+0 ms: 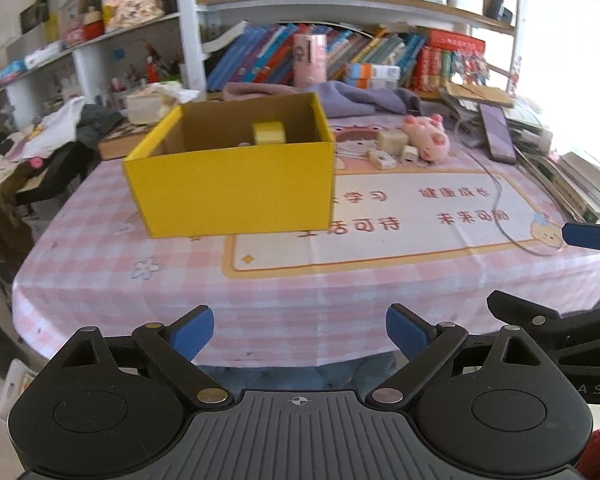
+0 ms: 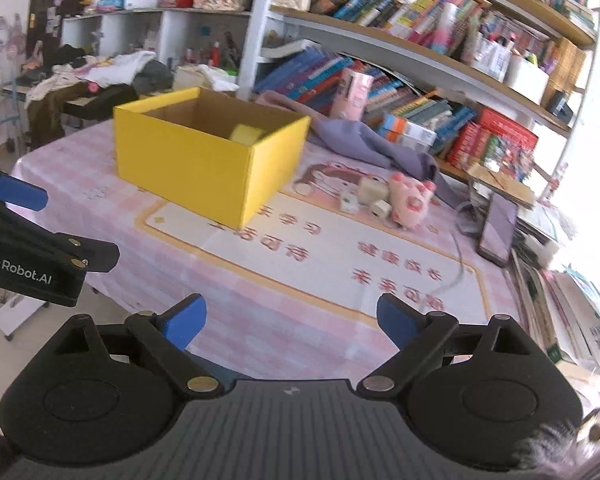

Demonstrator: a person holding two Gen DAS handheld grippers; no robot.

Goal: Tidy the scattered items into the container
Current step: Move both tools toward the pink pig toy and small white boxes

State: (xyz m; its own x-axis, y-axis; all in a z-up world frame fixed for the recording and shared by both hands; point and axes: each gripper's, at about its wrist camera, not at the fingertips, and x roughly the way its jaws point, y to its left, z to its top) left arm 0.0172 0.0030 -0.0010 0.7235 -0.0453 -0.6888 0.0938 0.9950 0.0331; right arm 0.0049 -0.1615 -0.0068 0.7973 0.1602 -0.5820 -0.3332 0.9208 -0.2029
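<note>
Yellow cardboard box [image 1: 230, 184] sits on bench [image 1: 260, 288], ahead-left of left claw [image 1: 299, 334], one pale yellow block [image 1: 269, 132] already inside. Left claw spread wide, empty. Right claw [image 2: 291, 326] likewise gaping, holding nothing. Scattered bits lie far ahead-right of both: pink pig toy [image 2: 410, 198], small cream blocks [image 2: 370, 196]. Risk: items clustered touching, so claw may nudge neighbours; grey cable [image 2: 458, 264] nearby could snag. Legible: "GenRobot.AI" on left claw body; mat characters mirrored, unclear.
</note>
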